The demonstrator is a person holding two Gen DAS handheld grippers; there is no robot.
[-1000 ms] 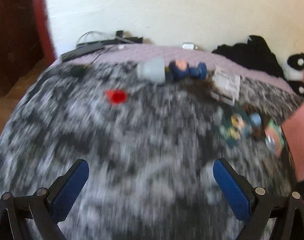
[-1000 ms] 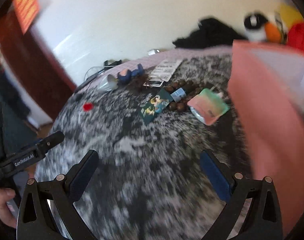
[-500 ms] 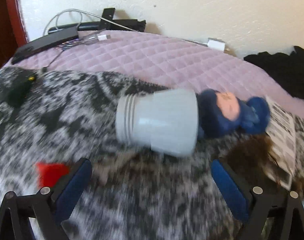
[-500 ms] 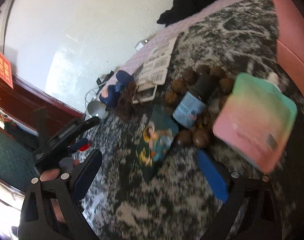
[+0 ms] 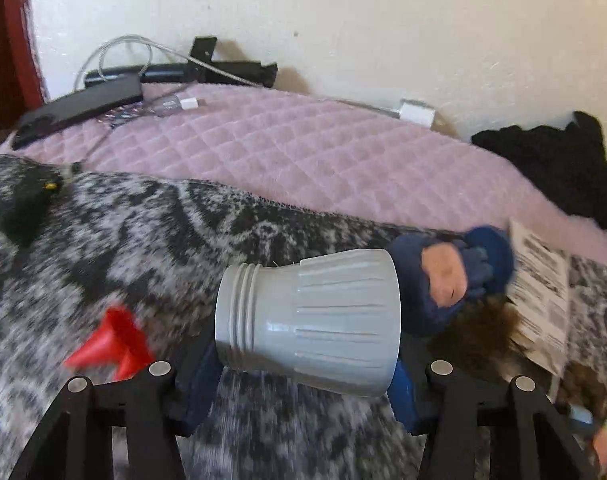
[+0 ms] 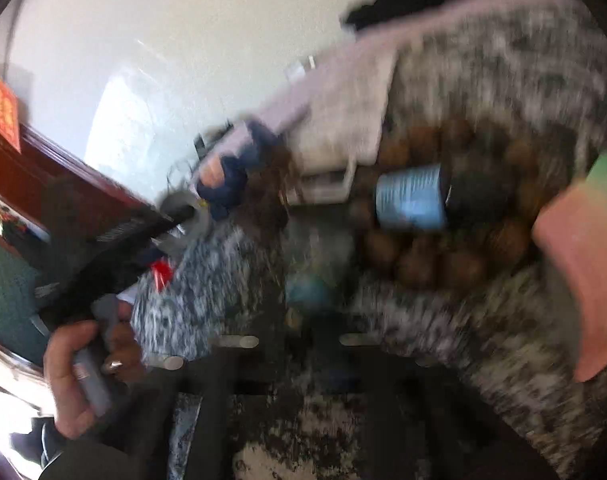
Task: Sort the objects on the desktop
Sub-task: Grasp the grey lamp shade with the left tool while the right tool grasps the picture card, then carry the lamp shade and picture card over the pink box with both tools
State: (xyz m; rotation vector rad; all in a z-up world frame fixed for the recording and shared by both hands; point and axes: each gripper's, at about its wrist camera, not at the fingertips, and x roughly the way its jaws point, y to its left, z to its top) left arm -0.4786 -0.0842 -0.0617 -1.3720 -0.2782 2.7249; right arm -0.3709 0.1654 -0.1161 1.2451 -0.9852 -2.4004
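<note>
Since the earlier frame, left claw [image 5: 303, 388] has advanced; its fingers now flank the ribbed grey plastic funnel-shaped cup [image 5: 309, 322] lying sideways between them, contact uncertain. Probably light, rigid, slippery: grip mid-body. Right claw's state is unreadable.

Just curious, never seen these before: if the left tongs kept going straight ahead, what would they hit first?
The grey ribbed cup lying on its side; it already sits between the left tongs, apparently touching the blue pads.

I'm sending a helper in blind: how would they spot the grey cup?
On the black-and-white patterned blanket, below the pink quilt, the grey cup lies on its side between the left gripper fingers. It is ribbed plastic, between a red piece and a blue doll.
</note>
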